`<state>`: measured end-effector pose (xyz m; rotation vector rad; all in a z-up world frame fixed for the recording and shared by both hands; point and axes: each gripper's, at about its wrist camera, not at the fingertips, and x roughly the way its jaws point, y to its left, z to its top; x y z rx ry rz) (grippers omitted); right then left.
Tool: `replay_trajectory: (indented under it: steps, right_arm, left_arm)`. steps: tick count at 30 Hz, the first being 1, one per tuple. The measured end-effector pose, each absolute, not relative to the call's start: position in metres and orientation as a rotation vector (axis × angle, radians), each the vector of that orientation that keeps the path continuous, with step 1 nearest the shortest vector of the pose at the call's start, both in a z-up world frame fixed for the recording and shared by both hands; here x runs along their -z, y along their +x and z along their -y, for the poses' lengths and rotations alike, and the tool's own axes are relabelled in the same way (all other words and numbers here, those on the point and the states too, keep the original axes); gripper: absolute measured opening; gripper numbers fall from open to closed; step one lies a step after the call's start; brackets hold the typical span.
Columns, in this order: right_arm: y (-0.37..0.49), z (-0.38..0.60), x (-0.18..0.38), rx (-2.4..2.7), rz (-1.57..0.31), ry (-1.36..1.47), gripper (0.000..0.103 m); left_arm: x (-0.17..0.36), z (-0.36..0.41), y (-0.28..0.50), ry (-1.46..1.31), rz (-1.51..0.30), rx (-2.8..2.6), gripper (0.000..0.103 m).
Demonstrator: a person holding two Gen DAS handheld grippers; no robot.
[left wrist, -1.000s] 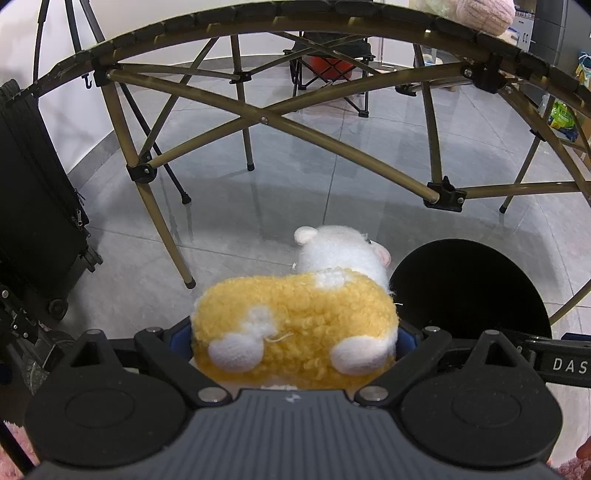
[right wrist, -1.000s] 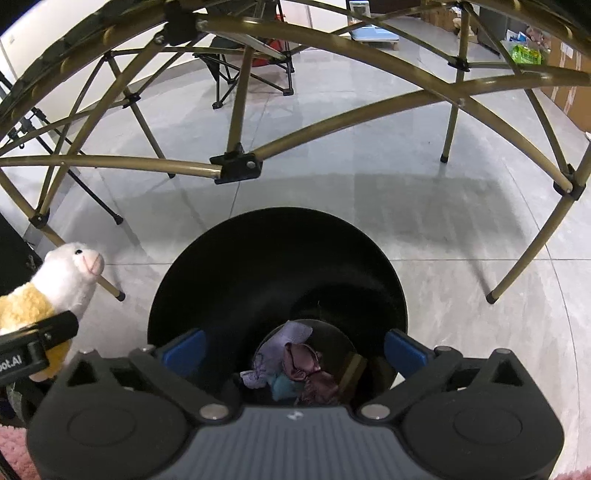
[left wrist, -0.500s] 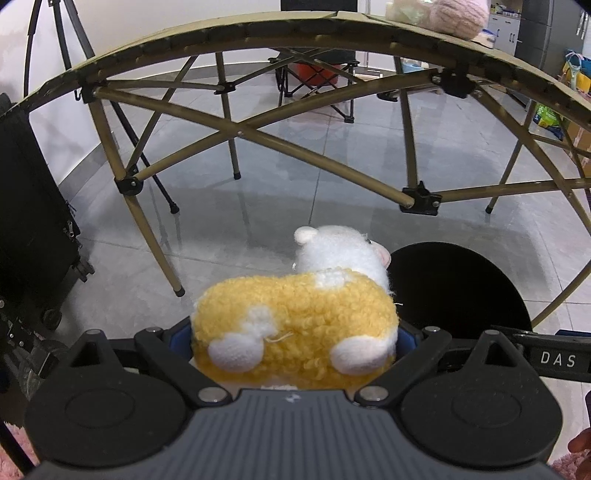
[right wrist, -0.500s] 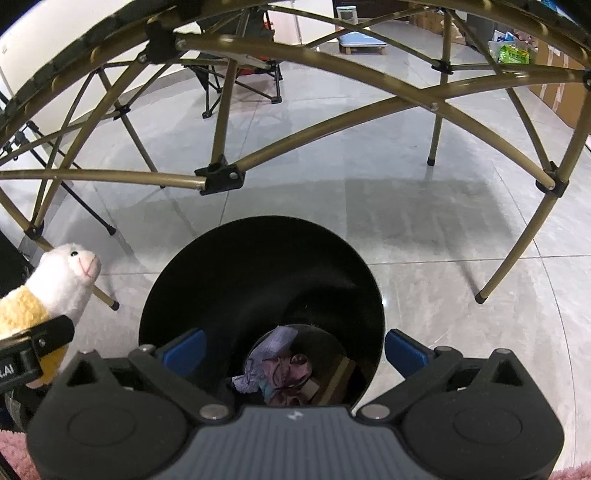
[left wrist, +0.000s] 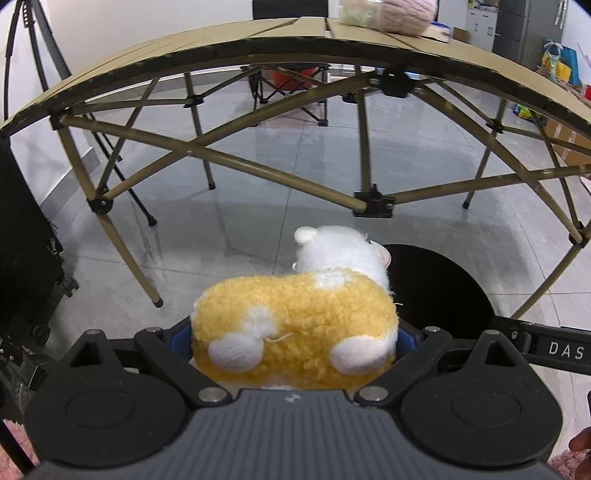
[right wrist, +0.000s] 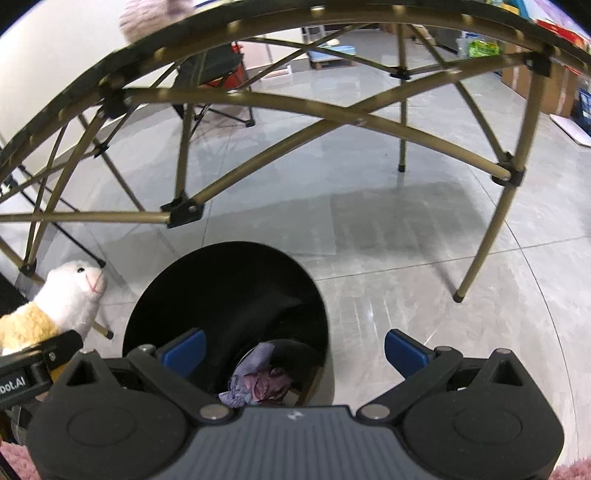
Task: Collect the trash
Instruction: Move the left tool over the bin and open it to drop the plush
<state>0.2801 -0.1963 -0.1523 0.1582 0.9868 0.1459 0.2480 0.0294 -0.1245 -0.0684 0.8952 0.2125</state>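
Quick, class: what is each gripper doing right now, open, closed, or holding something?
Left gripper: closed on the plush sheep.
Right gripper: open, holding nothing, above the black bin.

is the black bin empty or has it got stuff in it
Not empty. The right wrist view looks down into the black bin, and crumpled purple and pink scraps lie at its bottom. How full cannot be told.

Glossy grey tiled floor (right wrist: pixel 406 229) carries a round black trash bin (right wrist: pixel 229 288) and the tan metal legs of a folding table (left wrist: pixel 258 40), pink fluffy bundle (left wrist: pixel 399 14) on top.
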Motion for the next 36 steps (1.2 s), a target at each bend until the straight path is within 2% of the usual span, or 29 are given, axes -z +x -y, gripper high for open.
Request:
replay_trajectory:
  steps: [18,36]
  right_arm:
    - [0.264,0.266,0.16,-0.029,-0.971,0.256,0.103]
    - [0.255,0.304,0.167,0.026,-0.975,0.301,0.103]
  left_arm:
    - [0.131,0.023,0.267,-0.053,-0.961,-0.138,0.097]
    - [0.163,0.057,0.297,-0.073,-1.112,-0.13,0.097]
